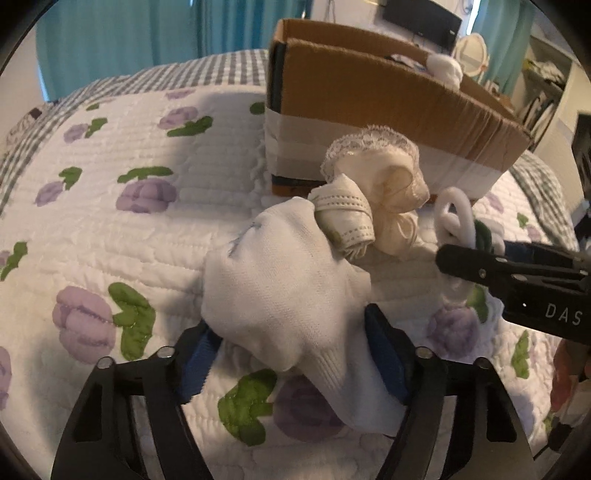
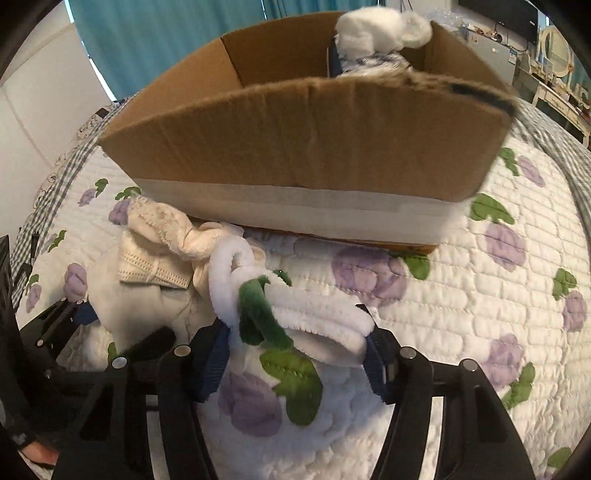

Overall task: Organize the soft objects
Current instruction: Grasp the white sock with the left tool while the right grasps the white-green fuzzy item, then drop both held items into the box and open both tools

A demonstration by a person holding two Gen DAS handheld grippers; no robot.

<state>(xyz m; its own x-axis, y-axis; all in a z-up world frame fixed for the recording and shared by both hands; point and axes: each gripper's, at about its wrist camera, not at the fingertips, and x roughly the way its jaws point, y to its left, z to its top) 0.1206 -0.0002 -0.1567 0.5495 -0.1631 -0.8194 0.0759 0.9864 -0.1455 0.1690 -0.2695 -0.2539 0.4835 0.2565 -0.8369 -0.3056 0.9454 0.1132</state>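
Observation:
My left gripper (image 1: 291, 343) is shut on a white sock bundle (image 1: 280, 291) with cream lace-trimmed socks (image 1: 373, 192) knotted at its far end, just above the quilt. It also shows in the right wrist view (image 2: 147, 291). My right gripper (image 2: 297, 347) is shut on a fluffy white sock with green trim (image 2: 280, 314), to the right of the bundle; this gripper shows in the left wrist view (image 1: 517, 280). An open cardboard box (image 1: 369, 110) stands just beyond both, also in the right wrist view (image 2: 314, 155), with a white fluffy item (image 2: 380, 29) inside.
A white quilt with purple flowers (image 1: 129, 221) covers the bed, with a grey checked border (image 1: 44, 122). Teal curtains (image 1: 122, 37) hang behind. Furniture and a mirror (image 1: 472, 51) stand at the far right.

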